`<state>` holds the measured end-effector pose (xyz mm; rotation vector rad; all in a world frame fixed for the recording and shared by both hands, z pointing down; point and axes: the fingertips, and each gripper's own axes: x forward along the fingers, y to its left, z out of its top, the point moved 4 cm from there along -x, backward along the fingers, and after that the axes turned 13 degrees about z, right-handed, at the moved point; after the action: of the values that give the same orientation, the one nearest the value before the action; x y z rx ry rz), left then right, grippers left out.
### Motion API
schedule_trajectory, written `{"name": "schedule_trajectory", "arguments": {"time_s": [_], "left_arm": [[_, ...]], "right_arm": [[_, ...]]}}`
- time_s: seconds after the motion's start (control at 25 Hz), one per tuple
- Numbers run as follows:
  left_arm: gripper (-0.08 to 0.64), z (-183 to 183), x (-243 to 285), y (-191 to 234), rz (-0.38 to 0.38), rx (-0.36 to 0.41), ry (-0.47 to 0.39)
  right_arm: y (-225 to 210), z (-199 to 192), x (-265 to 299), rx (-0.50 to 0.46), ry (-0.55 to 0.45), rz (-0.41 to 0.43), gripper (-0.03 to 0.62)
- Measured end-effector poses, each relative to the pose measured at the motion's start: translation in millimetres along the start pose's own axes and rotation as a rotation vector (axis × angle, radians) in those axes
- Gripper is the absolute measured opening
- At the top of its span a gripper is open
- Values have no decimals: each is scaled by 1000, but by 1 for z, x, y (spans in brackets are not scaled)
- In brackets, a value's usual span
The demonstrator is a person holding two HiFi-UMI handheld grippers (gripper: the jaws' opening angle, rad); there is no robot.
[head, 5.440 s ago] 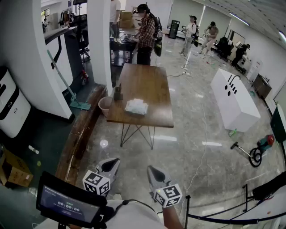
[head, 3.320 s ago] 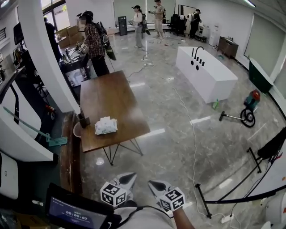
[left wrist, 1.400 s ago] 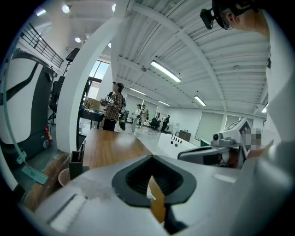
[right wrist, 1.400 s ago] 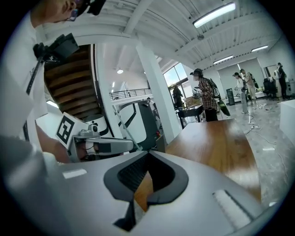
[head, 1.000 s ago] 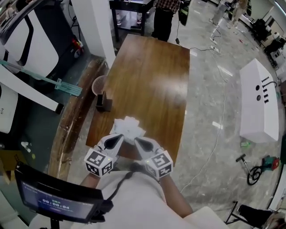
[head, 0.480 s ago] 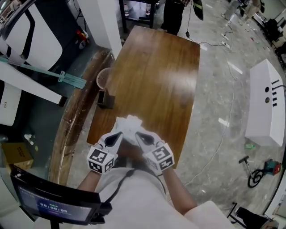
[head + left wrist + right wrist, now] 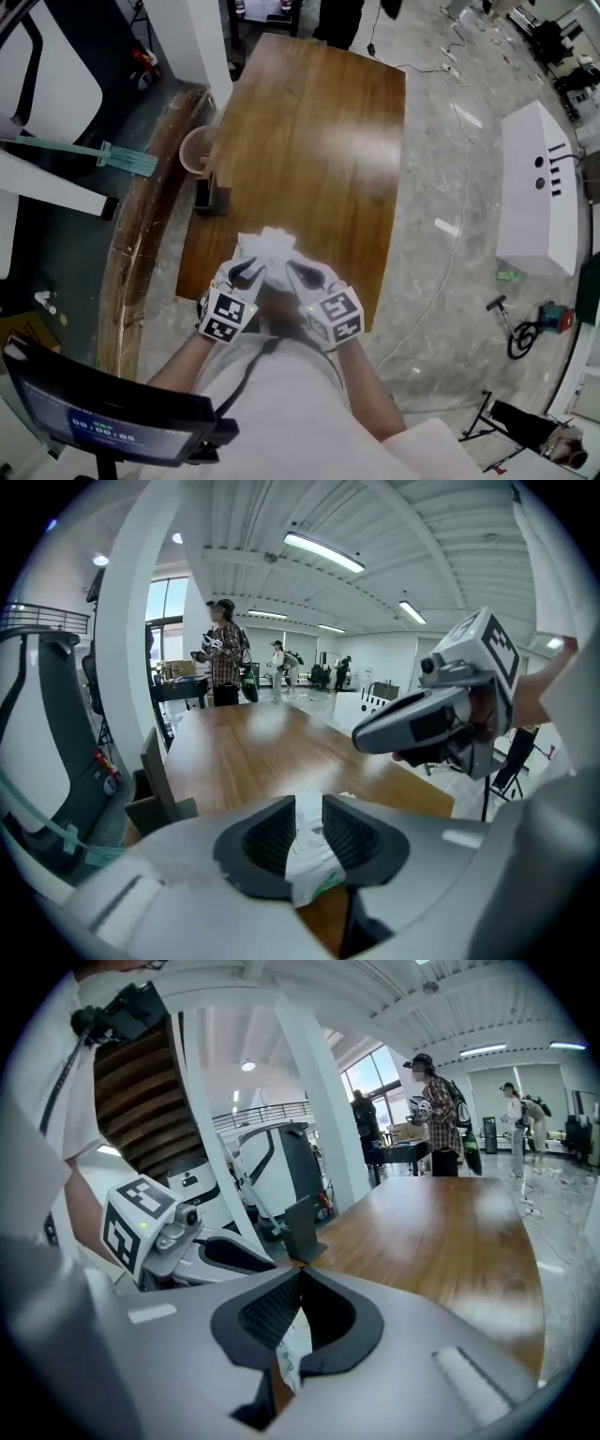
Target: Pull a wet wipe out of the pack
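The white wet wipe pack (image 7: 265,246) lies crumpled near the front edge of the wooden table (image 7: 319,141). Both grippers hover just over its near side. My left gripper (image 7: 246,273) has just been opening its jaws. In the left gripper view the left gripper (image 7: 309,819) shows a narrow gap, and the pack (image 7: 309,860) lies below that gap, with the pads off it. My right gripper (image 7: 298,274) is to its right. In the right gripper view the right gripper (image 7: 300,1274) has its tips together, and the pack (image 7: 292,1352) shows beneath them.
A dark grey holder (image 7: 211,197) stands at the table's left edge, with a pinkish bin (image 7: 197,150) on the floor beside it. A long wooden bench (image 7: 131,253) runs along the left. A white counter (image 7: 539,187) is at the right. A person (image 7: 225,663) stands beyond the table's far end.
I have walked up to the table. Over the last second both grippers have sunk toward the pack's near side, the left one more and with a roll.
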<state>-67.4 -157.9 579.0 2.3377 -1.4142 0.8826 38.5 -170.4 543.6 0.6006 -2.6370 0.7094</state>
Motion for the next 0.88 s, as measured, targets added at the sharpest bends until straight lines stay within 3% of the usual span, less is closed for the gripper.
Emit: {"name": "schedule_trajectory", "arguments": {"time_s": [0.2, 0.4, 0.56, 0.88], "left_arm": [[121, -13, 19, -6, -6, 44, 23], [119, -17, 30, -3, -29, 50, 42], [26, -16, 32, -2, -48, 34, 45], [5, -22, 37, 6, -69, -11, 41]], "right_arm": [[1, -3, -5, 51, -65, -75, 5], [3, -10, 2, 69, -8, -123, 5], [4, -11, 0, 91, -8, -144, 5], [1, -22, 3, 106, 3, -174, 5]]}}
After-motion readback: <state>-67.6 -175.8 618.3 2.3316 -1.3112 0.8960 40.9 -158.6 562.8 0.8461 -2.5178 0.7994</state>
